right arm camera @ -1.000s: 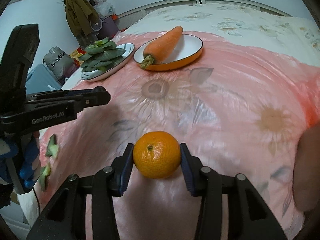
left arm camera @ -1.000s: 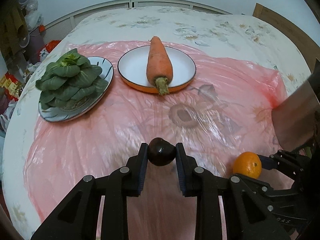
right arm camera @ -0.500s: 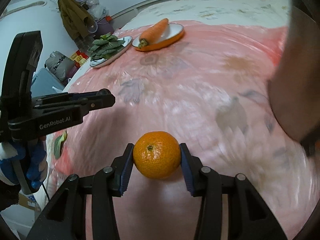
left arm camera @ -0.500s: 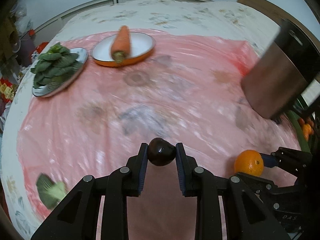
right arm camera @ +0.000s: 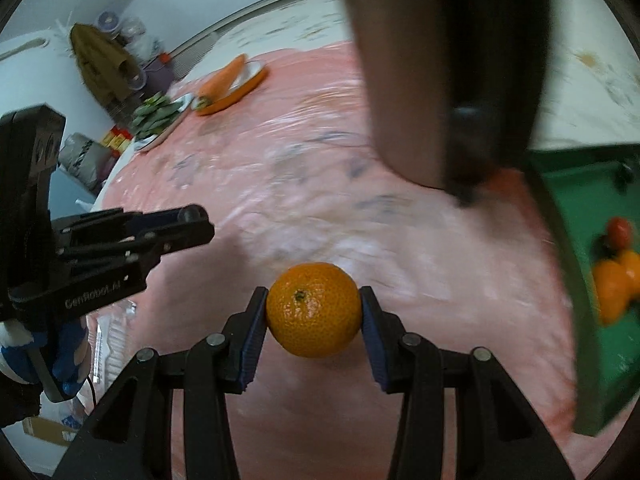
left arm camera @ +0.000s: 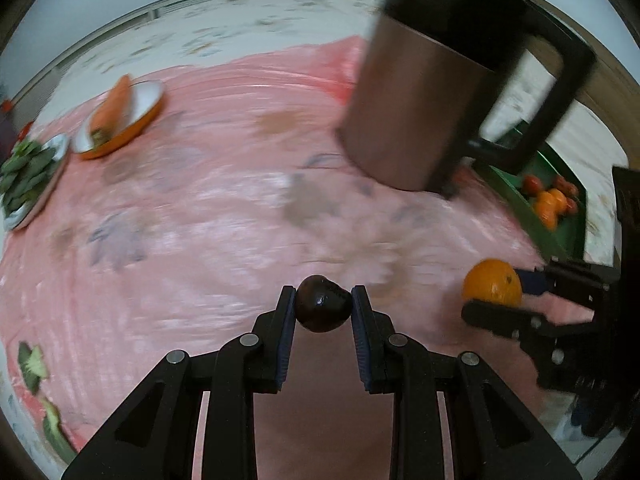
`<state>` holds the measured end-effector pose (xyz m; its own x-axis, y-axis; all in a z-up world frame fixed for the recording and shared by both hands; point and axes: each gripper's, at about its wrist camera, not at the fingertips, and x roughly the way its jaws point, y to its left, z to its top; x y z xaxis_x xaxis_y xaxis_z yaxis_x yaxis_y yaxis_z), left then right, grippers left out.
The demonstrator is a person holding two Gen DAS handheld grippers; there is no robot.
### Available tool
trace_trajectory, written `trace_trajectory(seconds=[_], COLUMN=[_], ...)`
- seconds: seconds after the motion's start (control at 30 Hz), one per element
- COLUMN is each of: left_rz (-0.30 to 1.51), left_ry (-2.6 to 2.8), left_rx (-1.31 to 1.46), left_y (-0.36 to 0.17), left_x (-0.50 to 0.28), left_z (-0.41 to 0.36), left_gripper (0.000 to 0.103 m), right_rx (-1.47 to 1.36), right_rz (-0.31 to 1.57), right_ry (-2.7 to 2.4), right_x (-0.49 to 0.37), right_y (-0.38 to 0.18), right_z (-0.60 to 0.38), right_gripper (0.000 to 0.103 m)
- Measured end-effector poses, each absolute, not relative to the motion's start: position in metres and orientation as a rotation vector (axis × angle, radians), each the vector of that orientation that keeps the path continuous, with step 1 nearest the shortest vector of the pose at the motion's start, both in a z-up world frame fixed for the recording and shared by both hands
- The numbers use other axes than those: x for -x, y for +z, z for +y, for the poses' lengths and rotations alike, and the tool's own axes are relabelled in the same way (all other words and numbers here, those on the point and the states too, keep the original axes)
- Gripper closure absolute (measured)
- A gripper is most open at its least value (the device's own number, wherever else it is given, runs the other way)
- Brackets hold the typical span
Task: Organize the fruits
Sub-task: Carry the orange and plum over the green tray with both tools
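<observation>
While our left gripper [left arm camera: 323, 307] clamps a dark fruit [left arm camera: 322, 303] and our right gripper [right arm camera: 313, 312] an orange [right arm camera: 313, 309], the green bin [right arm camera: 576, 280] lies rightward, nearer our right hand.

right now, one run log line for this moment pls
left gripper: shut on dark fruit | right gripper: shut on orange | both above pink cloth | green tray: holds fruit, at right

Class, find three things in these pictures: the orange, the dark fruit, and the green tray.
orange [right arm camera: 313, 309]: right wrist view, middle of its peel, between the tongs.
dark fruit [left arm camera: 322, 303]: left wrist view, its glossy front face.
green tray [right arm camera: 580, 240]: right wrist view, on its near wall.
</observation>
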<state>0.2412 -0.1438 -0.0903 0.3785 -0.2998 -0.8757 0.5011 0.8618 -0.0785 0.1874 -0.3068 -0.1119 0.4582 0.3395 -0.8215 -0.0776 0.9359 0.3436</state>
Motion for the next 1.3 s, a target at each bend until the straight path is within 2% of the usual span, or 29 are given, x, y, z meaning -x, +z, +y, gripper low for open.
trace_trajectory(seconds=[0.87,1.3], left_rz=[0.992,1.032], left_ry=[-0.954,-0.957], left_rx=[-0.353,-0.440], left_y=[-0.074,-0.108], left_x=[-0.170,-0.154], left_z=[-0.409,-0.466], left_gripper=[0.080,0.080], right_rx=[-0.342,-0.313], right_rz=[0.974,1.038], right_ry=[-0.207,-0.339], right_x=[-0.127,-0.131], right_y=[-0.086,-0.117], right_z=[-0.567,-0.634], right_gripper=[0.023,0.023])
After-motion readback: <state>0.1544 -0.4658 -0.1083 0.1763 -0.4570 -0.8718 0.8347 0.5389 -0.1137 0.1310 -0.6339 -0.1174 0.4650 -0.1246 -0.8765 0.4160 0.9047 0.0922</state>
